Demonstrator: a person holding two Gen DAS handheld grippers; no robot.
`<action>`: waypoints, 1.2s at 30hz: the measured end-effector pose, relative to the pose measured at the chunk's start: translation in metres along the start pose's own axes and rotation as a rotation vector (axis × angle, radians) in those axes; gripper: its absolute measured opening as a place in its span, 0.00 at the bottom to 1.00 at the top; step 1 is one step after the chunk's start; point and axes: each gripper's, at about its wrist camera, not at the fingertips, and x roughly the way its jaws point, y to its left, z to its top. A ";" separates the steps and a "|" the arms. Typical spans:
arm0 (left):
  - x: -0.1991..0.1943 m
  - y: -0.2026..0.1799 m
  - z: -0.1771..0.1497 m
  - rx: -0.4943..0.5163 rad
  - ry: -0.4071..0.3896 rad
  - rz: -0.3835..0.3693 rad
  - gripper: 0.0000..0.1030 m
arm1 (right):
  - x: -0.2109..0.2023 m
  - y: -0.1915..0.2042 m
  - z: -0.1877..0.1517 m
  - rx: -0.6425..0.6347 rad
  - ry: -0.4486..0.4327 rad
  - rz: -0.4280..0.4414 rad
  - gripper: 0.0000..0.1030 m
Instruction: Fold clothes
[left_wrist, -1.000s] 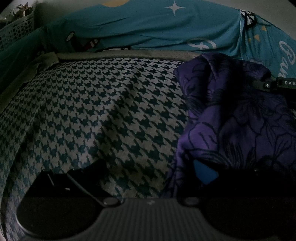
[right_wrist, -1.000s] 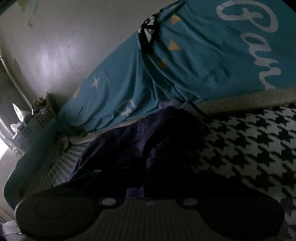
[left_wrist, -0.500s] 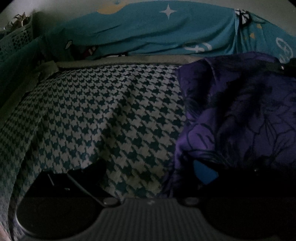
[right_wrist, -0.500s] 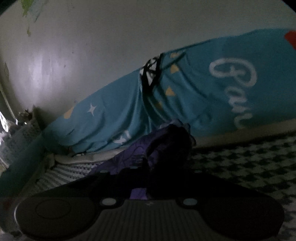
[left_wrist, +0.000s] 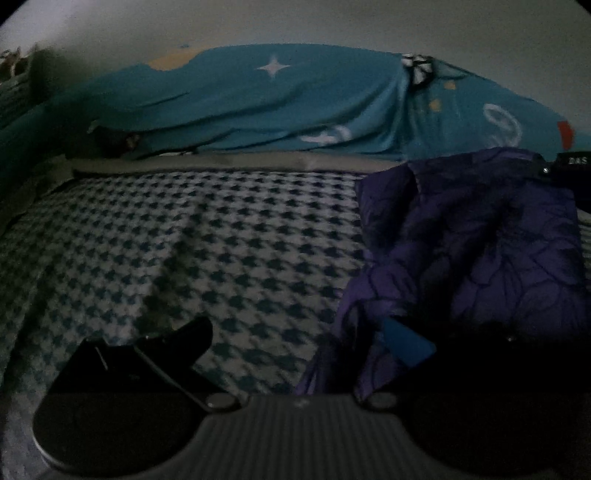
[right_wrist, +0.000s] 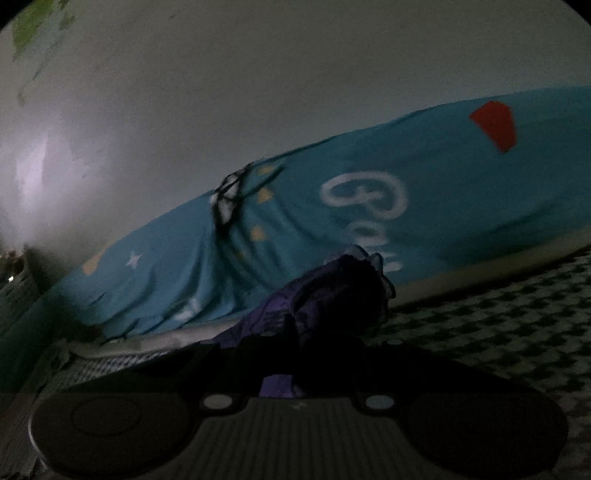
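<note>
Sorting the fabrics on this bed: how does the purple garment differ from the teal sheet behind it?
The purple garment is dark with a line-drawn floral print; the teal sheet is bright, with white stars and lettering. The garment lies bunched on the houndstooth blanket at the right; the sheet is draped along the wall, across the whole width. Both are creased, unfolded cloth.

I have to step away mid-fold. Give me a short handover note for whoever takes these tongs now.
Left tongs: spread wide, one finger over the houndstooth bedcover, the other hidden in cloth; no clear grip.
Right tongs: buried in the purple floral garment; too dark to tell whether they are shut.
The garment is bunched up on the bedcover, near the teal sheet.
Done: no tidy fold visible.
Left: spread it flat, then fold.
</note>
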 end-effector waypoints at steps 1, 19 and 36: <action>0.000 -0.002 0.000 0.006 0.000 -0.005 1.00 | -0.003 -0.005 0.002 0.008 -0.006 -0.016 0.06; -0.009 -0.026 -0.007 0.095 0.022 -0.075 1.00 | -0.087 -0.130 0.009 0.205 -0.073 -0.428 0.07; -0.026 -0.026 -0.037 0.136 0.036 -0.073 1.00 | -0.153 -0.109 -0.027 0.180 -0.048 -0.368 0.56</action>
